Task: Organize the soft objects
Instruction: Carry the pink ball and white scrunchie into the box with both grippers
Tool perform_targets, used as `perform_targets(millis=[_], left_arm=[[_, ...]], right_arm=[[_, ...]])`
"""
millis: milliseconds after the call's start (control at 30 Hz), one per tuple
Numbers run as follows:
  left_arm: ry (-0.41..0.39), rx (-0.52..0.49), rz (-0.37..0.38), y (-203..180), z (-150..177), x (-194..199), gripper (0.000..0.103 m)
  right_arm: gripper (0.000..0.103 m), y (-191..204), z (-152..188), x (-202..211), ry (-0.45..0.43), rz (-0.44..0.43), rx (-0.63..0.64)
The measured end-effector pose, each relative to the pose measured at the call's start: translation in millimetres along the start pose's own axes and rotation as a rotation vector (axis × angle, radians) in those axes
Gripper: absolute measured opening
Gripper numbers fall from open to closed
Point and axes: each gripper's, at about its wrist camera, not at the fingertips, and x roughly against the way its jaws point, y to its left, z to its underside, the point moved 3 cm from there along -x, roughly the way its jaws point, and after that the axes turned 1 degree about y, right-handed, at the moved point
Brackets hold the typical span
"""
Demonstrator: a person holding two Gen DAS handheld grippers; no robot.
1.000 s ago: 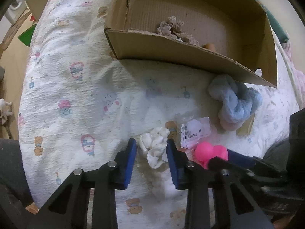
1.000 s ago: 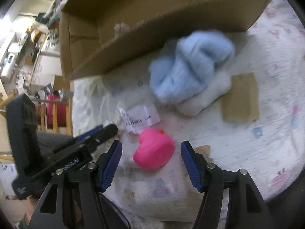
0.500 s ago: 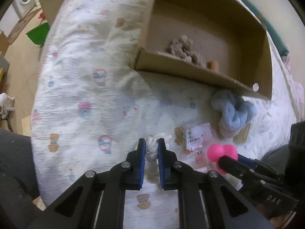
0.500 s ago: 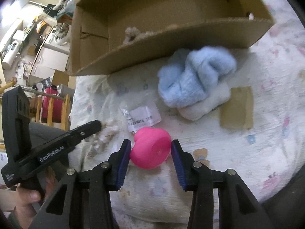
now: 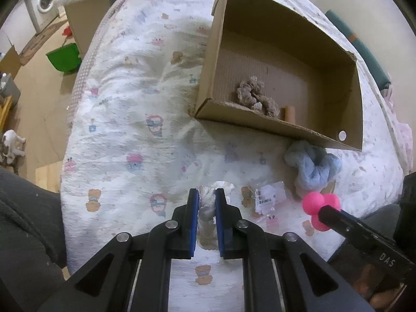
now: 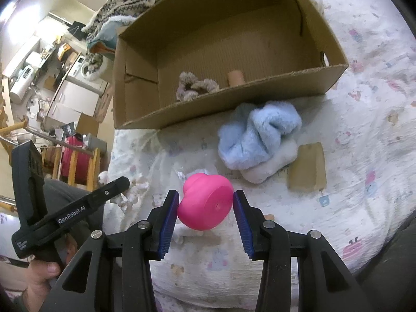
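My left gripper (image 5: 207, 195) is shut on a white fluffy scrunchie (image 5: 208, 202) and holds it above the bed. My right gripper (image 6: 206, 200) is shut on a pink rubber duck (image 6: 206, 204), also lifted; the duck also shows in the left wrist view (image 5: 321, 206). An open cardboard box (image 5: 260, 123) lies on the bed ahead, with a beige scrunchie (image 5: 253, 96) and a small tan cylinder (image 5: 290, 113) inside. A pale blue fluffy piece (image 6: 257, 136) on a white one lies just in front of the box.
A clear plastic packet with a label (image 5: 269, 199) and a cardboard scrap (image 6: 308, 166) lie on the printed bedsheet (image 5: 124, 130). The bed drops off to the floor on the left, where a green bin (image 5: 63, 57) stands.
Both grippers closed, the left on the white scrunchie and the right on the pink duck, and both have lifted up and back from the bed.
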Motion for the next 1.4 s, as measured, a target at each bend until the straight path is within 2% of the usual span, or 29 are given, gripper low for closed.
perform_targets(millis=[400,567,700,1000,1400], left_arm=[[-0.021,-0.003,-0.019,3.7,0.2,4.2,0.011],[-0.042,-0.011,-0.018,1.2,-0.2,8.2,0.011],[-0.104,-0.021,0.000,-1.6,-4.1,27.7,0.011],[-0.196,-0.047,0.042,-15.8,-36.6,64.3,0.011],[-0.219,-0.118,0.038,-45.9,-87.8,57.3,0.011]], right_arm=[[0.022,3.0,2.0,-2.7,-0.007,0.055,0.028],[0.022,-1.5,-1.7,5.0,-0.037,0.021,-0.001],[0.022,-2.4,-9.0,23.4,-0.082,-0.026,-0.020],[0.022,5.7,-36.2,60.3,-0.178,-0.054,-0.008],[0.022,7.9,-97.6,73.0,-0.262,-0.017,0.003]])
